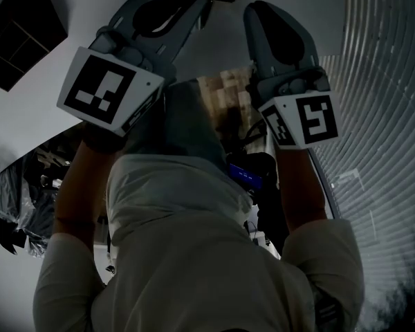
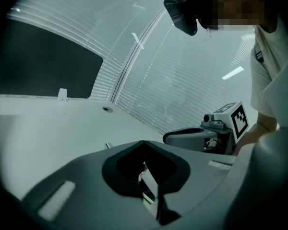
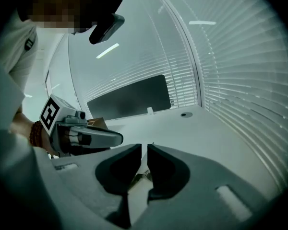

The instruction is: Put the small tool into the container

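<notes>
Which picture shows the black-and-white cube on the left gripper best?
The head view: the marker cube on the left gripper is big and sharp there. The right gripper view shows it small, off to the left. The left gripper view misses it; the cube there belongs to the right gripper.

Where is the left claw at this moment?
The left claw is held high at the head view's upper left, beside the right claw, both pointing up at the white ceiling.
</notes>
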`<state>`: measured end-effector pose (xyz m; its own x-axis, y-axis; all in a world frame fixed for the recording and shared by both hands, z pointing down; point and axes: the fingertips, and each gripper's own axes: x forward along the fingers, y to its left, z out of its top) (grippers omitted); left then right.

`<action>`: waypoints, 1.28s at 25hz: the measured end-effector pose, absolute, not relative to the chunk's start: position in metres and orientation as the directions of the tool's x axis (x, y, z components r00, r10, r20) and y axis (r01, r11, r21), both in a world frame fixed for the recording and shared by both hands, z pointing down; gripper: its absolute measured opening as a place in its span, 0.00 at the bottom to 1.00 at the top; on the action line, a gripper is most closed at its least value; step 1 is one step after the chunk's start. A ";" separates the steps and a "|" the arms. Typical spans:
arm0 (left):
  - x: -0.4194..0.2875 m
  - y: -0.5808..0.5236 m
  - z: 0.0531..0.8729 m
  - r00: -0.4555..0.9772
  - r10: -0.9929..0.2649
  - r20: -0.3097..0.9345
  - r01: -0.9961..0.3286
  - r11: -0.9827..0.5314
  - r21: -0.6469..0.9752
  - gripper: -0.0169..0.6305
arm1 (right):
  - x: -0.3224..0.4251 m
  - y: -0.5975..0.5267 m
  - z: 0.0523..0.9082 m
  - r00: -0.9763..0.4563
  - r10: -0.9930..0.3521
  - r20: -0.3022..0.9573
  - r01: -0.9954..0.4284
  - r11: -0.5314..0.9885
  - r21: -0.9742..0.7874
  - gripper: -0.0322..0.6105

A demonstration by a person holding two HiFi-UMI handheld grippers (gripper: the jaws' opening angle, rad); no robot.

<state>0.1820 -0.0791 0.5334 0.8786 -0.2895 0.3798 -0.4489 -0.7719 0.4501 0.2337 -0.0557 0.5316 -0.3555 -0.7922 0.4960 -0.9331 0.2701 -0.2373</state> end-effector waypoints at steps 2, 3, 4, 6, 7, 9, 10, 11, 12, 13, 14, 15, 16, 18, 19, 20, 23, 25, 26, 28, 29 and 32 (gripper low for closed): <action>0.181 -0.080 0.537 0.880 -0.283 0.380 -0.443 -0.778 0.445 0.03 | 0.233 -0.057 0.538 -0.365 -0.781 0.507 -0.927 0.255 -0.274 0.13; 0.180 -0.079 0.540 0.881 -0.279 0.381 -0.439 -0.783 0.441 0.03 | 0.233 -0.058 0.542 -0.371 -0.775 0.512 -0.923 0.248 -0.294 0.14; 0.179 -0.079 0.544 0.881 -0.275 0.384 -0.436 -0.785 0.439 0.03 | 0.233 -0.058 0.547 -0.377 -0.769 0.517 -0.919 0.240 -0.313 0.17; 0.178 -0.078 0.553 0.879 -0.270 0.393 -0.438 -0.782 0.442 0.03 | 0.232 -0.060 0.556 -0.384 -0.760 0.525 -0.912 0.223 -0.345 0.19; 0.178 -0.079 0.557 0.878 -0.268 0.397 -0.439 -0.780 0.445 0.03 | 0.232 -0.061 0.560 -0.389 -0.754 0.529 -0.908 0.215 -0.360 0.20; 0.177 -0.080 0.560 0.878 -0.265 0.398 -0.439 -0.777 0.451 0.03 | 0.231 -0.064 0.565 -0.399 -0.742 0.538 -0.899 0.200 -0.391 0.21; 0.177 -0.080 0.560 0.878 -0.264 0.398 -0.439 -0.776 0.453 0.03 | 0.231 -0.065 0.567 -0.403 -0.737 0.543 -0.894 0.191 -0.404 0.21; 0.177 -0.081 0.561 0.879 -0.263 0.399 -0.439 -0.774 0.456 0.03 | 0.230 -0.066 0.569 -0.405 -0.733 0.546 -0.891 0.183 -0.415 0.21; 0.177 -0.081 0.561 0.878 -0.263 0.400 -0.440 -0.771 0.461 0.03 | 0.231 -0.067 0.571 -0.406 -0.731 0.549 -0.888 0.174 -0.425 0.21; 0.177 -0.082 0.563 0.878 -0.262 0.401 -0.441 -0.767 0.465 0.03 | 0.231 -0.068 0.573 -0.407 -0.729 0.551 -0.886 0.167 -0.434 0.21; 0.177 -0.083 0.564 0.878 -0.261 0.401 -0.441 -0.766 0.467 0.03 | 0.231 -0.070 0.575 -0.409 -0.727 0.552 -0.882 0.161 -0.443 0.21; 0.176 -0.084 0.566 0.879 -0.259 0.401 -0.440 -0.766 0.469 0.03 | 0.231 -0.072 0.577 -0.412 -0.725 0.552 -0.879 0.156 -0.451 0.21; 0.176 -0.085 0.567 0.879 -0.258 0.402 -0.440 -0.765 0.471 0.03 | 0.230 -0.073 0.579 -0.416 -0.723 0.552 -0.875 0.153 -0.459 0.21; 0.176 -0.086 0.569 0.879 -0.256 0.403 -0.439 -0.766 0.470 0.03 | 0.228 -0.075 0.582 -0.428 -0.716 0.552 -0.866 0.148 -0.478 0.21; 0.176 -0.086 0.570 0.879 -0.255 0.402 -0.437 -0.769 0.466 0.03 | 0.226 -0.076 0.584 -0.436 -0.712 0.551 -0.859 0.146 -0.491 0.21; 0.176 -0.087 0.570 0.880 -0.255 0.401 -0.435 -0.771 0.464 0.03 | 0.225 -0.077 0.585 -0.443 -0.708 0.550 -0.852 0.143 -0.503 0.21; 0.176 -0.088 0.570 0.882 -0.258 0.395 -0.434 -0.773 0.463 0.03 | 0.224 -0.079 0.589 -0.451 -0.702 0.551 -0.843 0.133 -0.520 0.21; 0.177 -0.087 0.571 0.883 -0.259 0.392 -0.432 -0.773 0.464 0.03 | 0.226 -0.080 0.590 -0.450 -0.705 0.548 -0.838 0.121 -0.533 0.17; 0.177 -0.086 0.571 0.884 -0.258 0.391 -0.432 -0.772 0.466 0.03 | 0.227 -0.080 0.590 -0.452 -0.707 0.544 -0.833 0.115 -0.541 0.16; 0.176 -0.085 0.571 0.884 -0.258 0.391 -0.432 -0.771 0.468 0.03 | 0.227 -0.082 0.589 -0.459 -0.711 0.533 -0.820 0.109 -0.562 0.15; 0.176 -0.085 0.571 0.884 -0.258 0.391 -0.432 -0.770 0.469 0.03 | 0.226 -0.083 0.588 -0.465 -0.712 0.526 -0.814 0.110 -0.570 0.14; 0.174 -0.087 0.569 0.882 -0.262 0.392 -0.437 -0.764 0.474 0.03 | 0.223 -0.086 0.583 -0.478 -0.716 0.509 -0.800 0.116 -0.588 0.11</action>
<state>0.1745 -0.0866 0.5693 0.8819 -0.2616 0.3922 -0.4374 -0.7642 0.4740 0.2227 -0.0859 0.5830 -0.4778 -0.7160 0.5090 -0.8003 0.1158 -0.5883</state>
